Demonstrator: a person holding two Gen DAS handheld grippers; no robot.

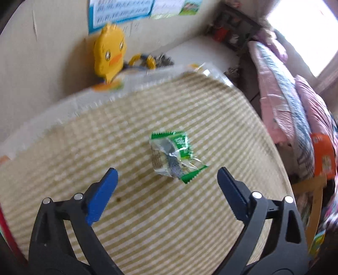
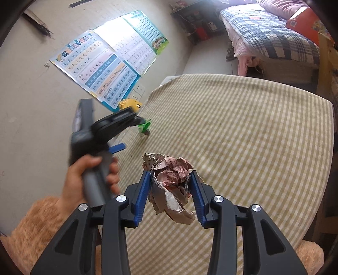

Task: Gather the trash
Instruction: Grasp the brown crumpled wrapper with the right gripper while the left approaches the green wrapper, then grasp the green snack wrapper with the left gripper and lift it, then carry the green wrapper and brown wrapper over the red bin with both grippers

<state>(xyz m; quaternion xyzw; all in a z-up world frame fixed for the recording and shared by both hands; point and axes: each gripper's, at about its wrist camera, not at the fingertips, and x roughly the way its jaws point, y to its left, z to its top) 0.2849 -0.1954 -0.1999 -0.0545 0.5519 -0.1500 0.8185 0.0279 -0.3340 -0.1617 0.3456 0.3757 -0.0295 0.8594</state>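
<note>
Left wrist view
- Left tongs (image 1: 166,175): spread wide, nothing pinched; the blue pads are seen on either side of open cloth.
- Green wrapper (image 1: 176,155): a crinkled snack wrapper with clear film, lying flat on the worktop just beyond the tong tips, between their lines and slightly nearer the right pad; not touched.
- Worktop (image 1: 147,222): covered by a green-and-cream checked cloth with a clear plastic sheet along the far edge.
- Yellow duck toy (image 1: 109,50): seen at the far edge, against the wall, below a poster (image 1: 120,12).
- Bedding (image 1: 281,88): pink and plaid, seen at the right; the view is somewhat blurred.

Right wrist view
- Right tongs (image 2: 171,175): drawn close and pinching a crumpled paper wad (image 2: 171,182), which is pressed by both blue pads and held above the cloth.
- Crumpled paper wad: pinkish-brown, torn at the edges, sticking out ahead of and below the pads.
- Left hand (image 2: 88,179): wrapped round the grey handle of the left tongs (image 2: 126,135); a fuzzy orange sleeve (image 2: 36,224) is seen at the wrist.
- Green wrapper (image 2: 144,128): seen on the worktop (image 2: 253,148) near its far left edge, just past the left tongs.
- Bed (image 2: 270,36): seen at the upper right, with a plaid cover.
</note>
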